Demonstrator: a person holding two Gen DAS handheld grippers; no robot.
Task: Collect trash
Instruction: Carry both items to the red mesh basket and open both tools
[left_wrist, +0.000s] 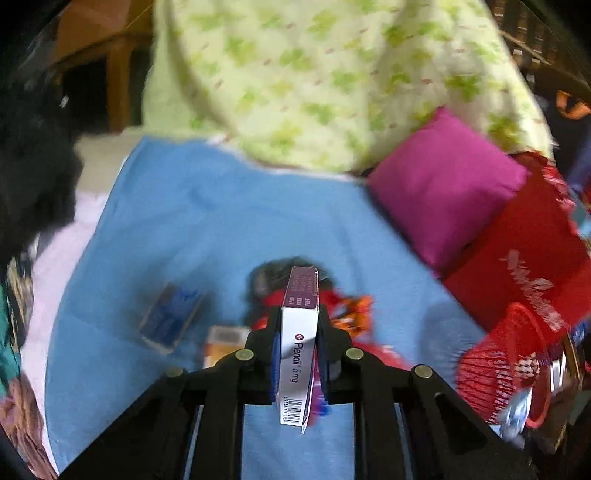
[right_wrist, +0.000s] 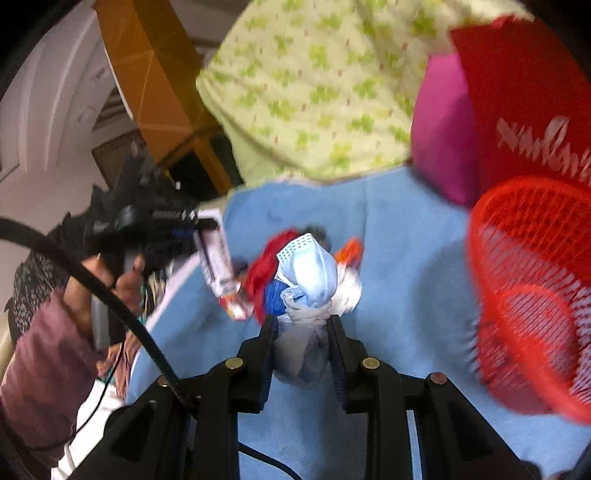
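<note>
My left gripper (left_wrist: 299, 354) clamps the medicine box (left_wrist: 298, 347), my right gripper (right_wrist: 303, 350) pinches crumpled face masks (right_wrist: 310, 273) (neither binned yet), wrappers (left_wrist: 347, 310) remain mid-frame, red basket (right_wrist: 532, 295) right.

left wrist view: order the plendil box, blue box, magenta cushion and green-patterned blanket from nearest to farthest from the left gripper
1. Plendil box, clamped in the left gripper.
2. Blue box, lying left on the blue sheet.
3. Magenta cushion, right.
4. Green-patterned blanket, at the back.

Blue blanket (left_wrist: 221, 229), magenta cushion (left_wrist: 447, 184), red mesh basket (right_wrist: 532, 295), green-leafed yellow cloth (left_wrist: 314, 74).
</note>
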